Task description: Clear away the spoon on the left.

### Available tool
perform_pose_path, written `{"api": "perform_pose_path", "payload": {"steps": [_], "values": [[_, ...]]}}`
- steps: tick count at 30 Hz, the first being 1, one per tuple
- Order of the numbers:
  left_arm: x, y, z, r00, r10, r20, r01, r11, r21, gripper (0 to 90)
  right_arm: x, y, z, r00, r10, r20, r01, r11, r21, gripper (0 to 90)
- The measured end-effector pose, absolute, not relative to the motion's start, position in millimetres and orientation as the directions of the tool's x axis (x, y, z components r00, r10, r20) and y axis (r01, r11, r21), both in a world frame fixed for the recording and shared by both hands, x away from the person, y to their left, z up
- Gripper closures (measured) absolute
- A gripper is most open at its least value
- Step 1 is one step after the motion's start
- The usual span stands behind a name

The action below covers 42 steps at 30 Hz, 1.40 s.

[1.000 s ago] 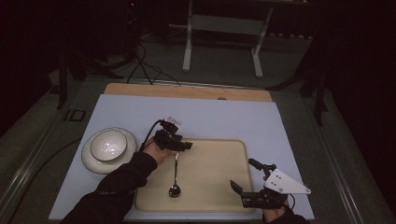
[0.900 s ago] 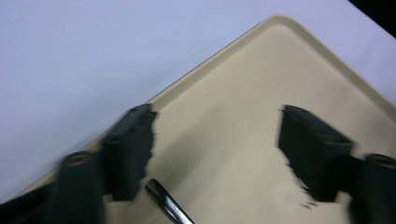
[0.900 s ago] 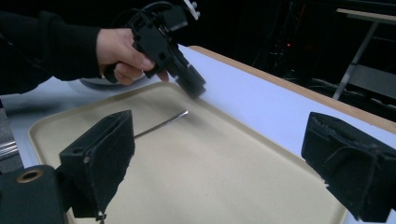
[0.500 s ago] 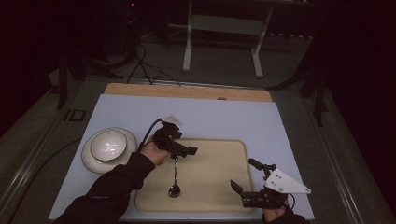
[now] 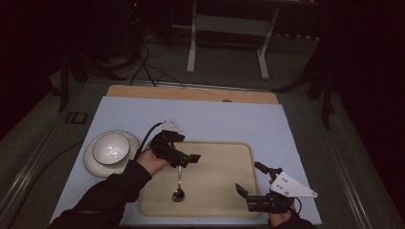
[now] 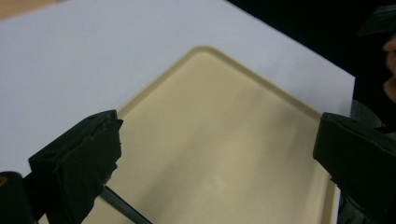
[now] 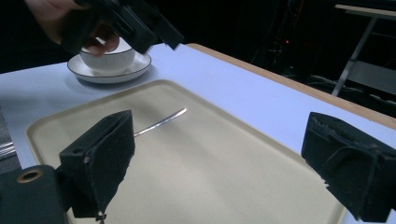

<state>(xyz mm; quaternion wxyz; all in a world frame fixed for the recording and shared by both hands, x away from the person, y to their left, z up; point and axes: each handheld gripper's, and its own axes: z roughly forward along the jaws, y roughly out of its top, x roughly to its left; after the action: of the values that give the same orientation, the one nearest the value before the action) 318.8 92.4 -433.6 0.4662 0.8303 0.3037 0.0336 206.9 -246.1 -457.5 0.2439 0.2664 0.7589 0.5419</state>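
- Left gripper (image 5: 184, 160) hangs with its jaws wide apart, holding nothing, just above the spoon (image 5: 178, 187) handle.
- Spoon lies flat on the tan tray (image 5: 219, 202), bowl end toward the person.
- It looks thin, hard, light and slippery; the handle's middle seems best to pinch.
- Right gripper (image 5: 248, 181) is wide and holds nothing too, near the tray's corner.
- 1 white bowl (image 5: 111, 148) sits on a plate (image 5: 90, 160) beside the tray.
- Spoon's handle tip is hidden under the left gripper.

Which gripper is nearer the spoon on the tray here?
Left. The left gripper hangs open just over the spoon handle's upper end; the right gripper sits open at the tray's near right corner, well aside.
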Motion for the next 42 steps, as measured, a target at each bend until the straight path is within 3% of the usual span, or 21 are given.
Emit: {"api": "perform_pose_path", "payload": {"steps": [17, 42], "values": [[280.5, 120.3, -420.3, 0.824, 0.535, -0.184, 0.415, -0.350, 0.840, 1.9, 205.4, -245.1, -456.7, -0.742, 0.665, -0.083, 0.135, 0.270, 0.953, 9.8], [227.3, 165.7, -438.5, 0.806, 0.568, -0.168, 0.394, -0.303, 0.868, 1.9, 205.1, -244.1, -456.8, -0.738, 0.668, -0.094, 0.133, 0.280, 0.951, 9.8]]}}
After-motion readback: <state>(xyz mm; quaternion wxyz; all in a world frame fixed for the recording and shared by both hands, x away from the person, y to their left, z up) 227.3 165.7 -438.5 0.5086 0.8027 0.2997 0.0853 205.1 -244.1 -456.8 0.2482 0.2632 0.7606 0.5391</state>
